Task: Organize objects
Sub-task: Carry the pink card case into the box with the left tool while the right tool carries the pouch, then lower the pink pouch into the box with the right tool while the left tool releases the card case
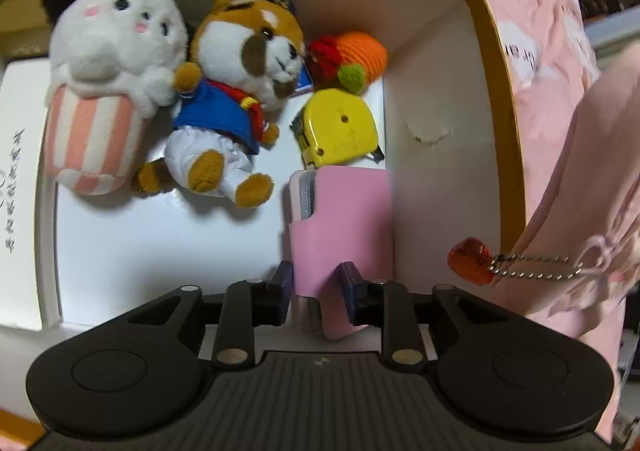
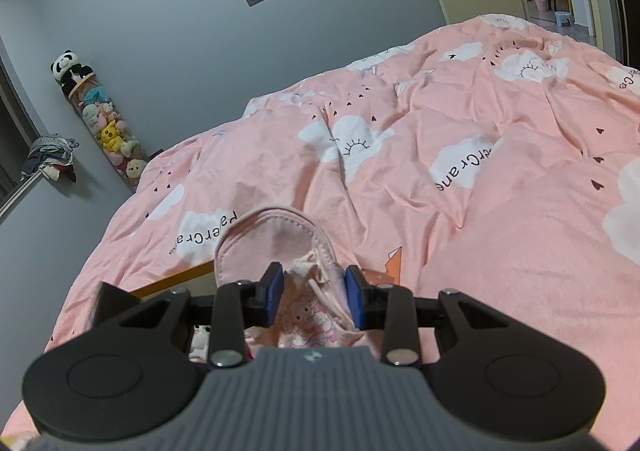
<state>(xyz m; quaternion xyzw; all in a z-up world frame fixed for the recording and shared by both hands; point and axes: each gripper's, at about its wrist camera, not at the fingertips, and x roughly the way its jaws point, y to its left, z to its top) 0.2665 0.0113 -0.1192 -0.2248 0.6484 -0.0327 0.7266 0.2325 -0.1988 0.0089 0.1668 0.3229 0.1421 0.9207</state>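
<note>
While the left tool (image 1: 316, 285) grips a pink case (image 1: 340, 227) inside the box (image 1: 432, 155), the right tool (image 2: 314, 293) clamps a pink pouch (image 2: 276, 239).

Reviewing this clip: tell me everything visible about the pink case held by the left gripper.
The pink case is a smooth, matte sleeve, seemingly plastic or faux leather, with a cut-out front edge exposing a pale device with a grey side strip. It stands roughly upright inside the white box, beside the right wall, just in front of the yellow tape measure; contact between them is unclear. The left gripper is shut on its lower end, blue pads on both sides.
</note>
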